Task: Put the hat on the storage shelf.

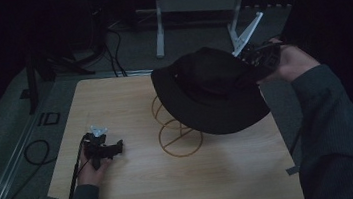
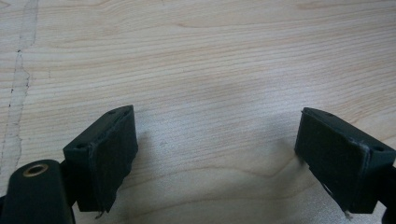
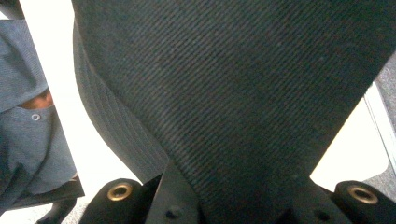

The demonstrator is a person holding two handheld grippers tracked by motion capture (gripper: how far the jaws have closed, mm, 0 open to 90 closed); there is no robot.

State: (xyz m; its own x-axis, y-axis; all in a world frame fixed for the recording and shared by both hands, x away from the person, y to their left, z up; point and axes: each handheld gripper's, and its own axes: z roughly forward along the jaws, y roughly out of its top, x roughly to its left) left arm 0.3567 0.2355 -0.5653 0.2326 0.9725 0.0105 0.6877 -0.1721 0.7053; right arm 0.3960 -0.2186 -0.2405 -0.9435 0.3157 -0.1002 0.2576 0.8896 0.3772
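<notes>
Hat [image 1: 209, 93] pinched in right gripper [image 1: 255, 58] above wire stand [image 1: 179, 139].

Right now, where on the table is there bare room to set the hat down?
Bare wood runs along the table's near edge, below the wire stand, and across the far left corner. The middle is crowded: the black hat, gripped by the right tongs, hangs over the stand. The left tongs rest near the left edge.

The black hat [image 1: 209, 93] hides the top of the wire stand [image 1: 179, 138] beneath it.
</notes>
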